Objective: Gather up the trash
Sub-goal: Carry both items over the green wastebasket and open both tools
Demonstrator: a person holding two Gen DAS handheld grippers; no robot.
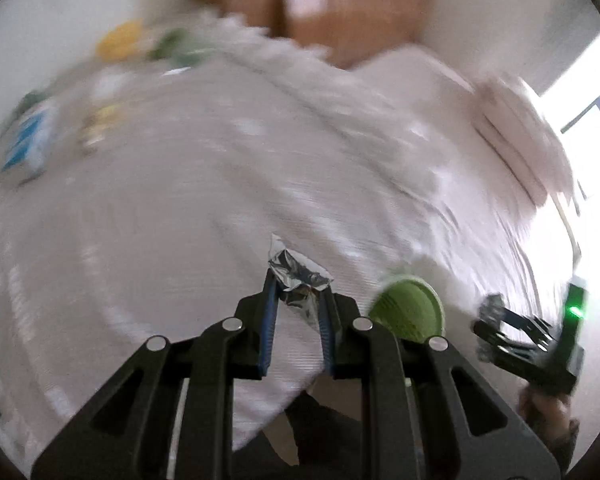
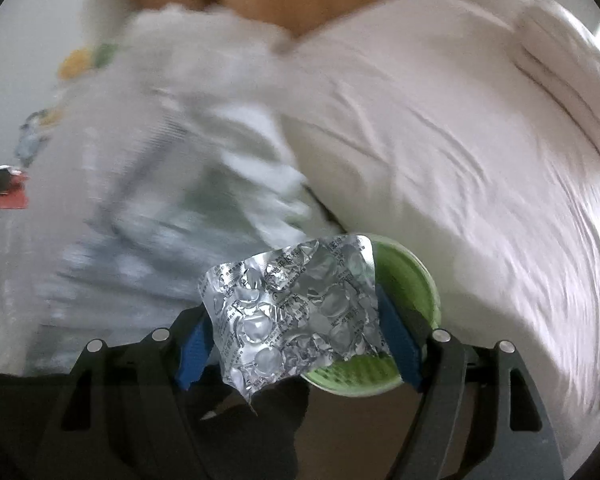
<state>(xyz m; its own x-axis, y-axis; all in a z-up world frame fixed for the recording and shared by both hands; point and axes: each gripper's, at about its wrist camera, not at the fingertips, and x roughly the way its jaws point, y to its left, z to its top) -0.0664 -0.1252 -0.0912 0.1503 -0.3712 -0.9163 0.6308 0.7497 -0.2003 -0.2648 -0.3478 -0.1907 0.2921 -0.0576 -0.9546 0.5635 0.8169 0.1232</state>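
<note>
My left gripper point(image 1: 298, 280) is shut on a crumpled silver foil wrapper point(image 1: 296, 272) above the white bedspread point(image 1: 160, 208). My right gripper point(image 2: 296, 320) is shut on a silver blister pack point(image 2: 296, 312) and holds it just over a small green bin point(image 2: 404, 284). The green bin point(image 1: 408, 308) also shows in the left wrist view, right of my left fingers. The right gripper point(image 1: 488, 328) shows there at the far right. More trash lies blurred at the far left of the bed: a blue-and-white packet point(image 1: 30, 140), a yellow item point(image 1: 118, 40) and a green item point(image 1: 172, 46).
A white duvet point(image 2: 440, 140) and a folded white pillow point(image 2: 568, 76) lie on the bed to the right. A wooden headboard point(image 1: 340, 12) stands behind. A red-and-black item point(image 2: 8, 192) sits at the left edge. A bright window point(image 1: 596, 120) is at the right.
</note>
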